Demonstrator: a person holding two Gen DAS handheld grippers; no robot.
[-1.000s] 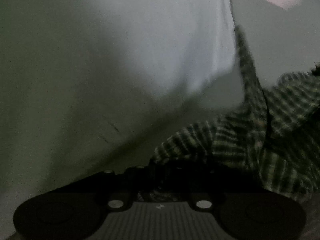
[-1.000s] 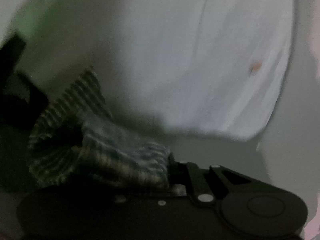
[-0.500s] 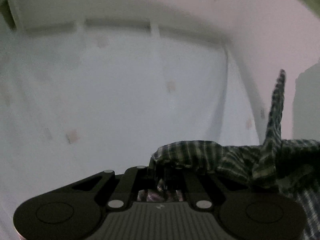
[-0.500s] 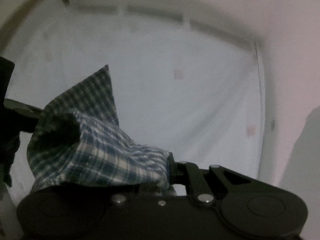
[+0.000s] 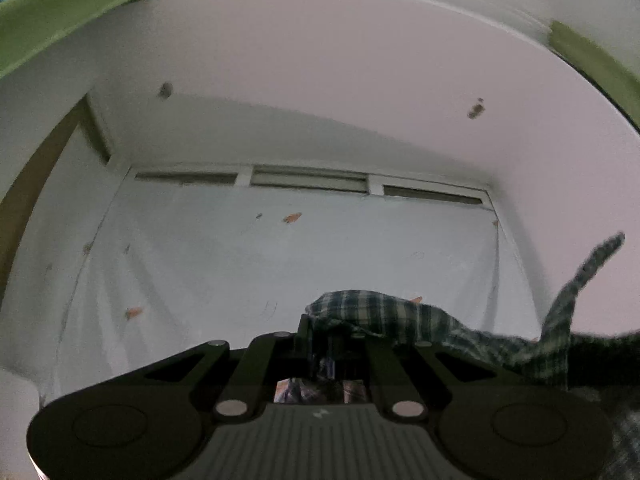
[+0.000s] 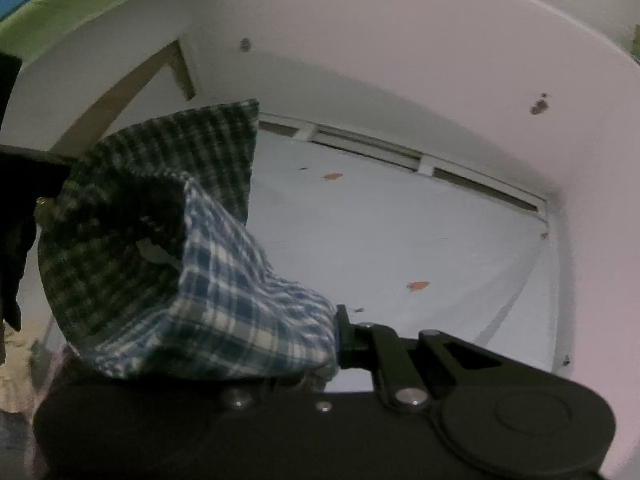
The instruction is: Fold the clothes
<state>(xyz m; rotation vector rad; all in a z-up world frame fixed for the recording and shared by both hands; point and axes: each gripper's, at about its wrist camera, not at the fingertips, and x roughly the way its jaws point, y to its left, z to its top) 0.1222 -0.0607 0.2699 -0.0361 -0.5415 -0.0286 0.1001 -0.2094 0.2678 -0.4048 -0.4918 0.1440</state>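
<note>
The left gripper (image 5: 332, 344) is clenching one edge of the plaid shirt (image 5: 384, 314), and the right gripper (image 6: 336, 344) is pinching another edge of the shirt (image 6: 224, 280). The cloth is hanging in the air between them, above the white sheet (image 5: 280, 264) that is covering the bed.

The likeliest trouble is a slipping grip: each pair of jaws is holding only a thin pinch of fabric, so a hard tug or shake could be pulling an edge free and dropping that side in a heap. The loose strip (image 5: 580, 280) that is sticking up at the right of the left view could be folding under the body when the shirt comes down, leaving a crooked crease. Uneven hands would be skewing the lay.

Most of the shirt is lying out of view below both cameras. Which parts are gripped is unclear. The right gripper's left finger is buried under cloth, and both views are dim.
</note>
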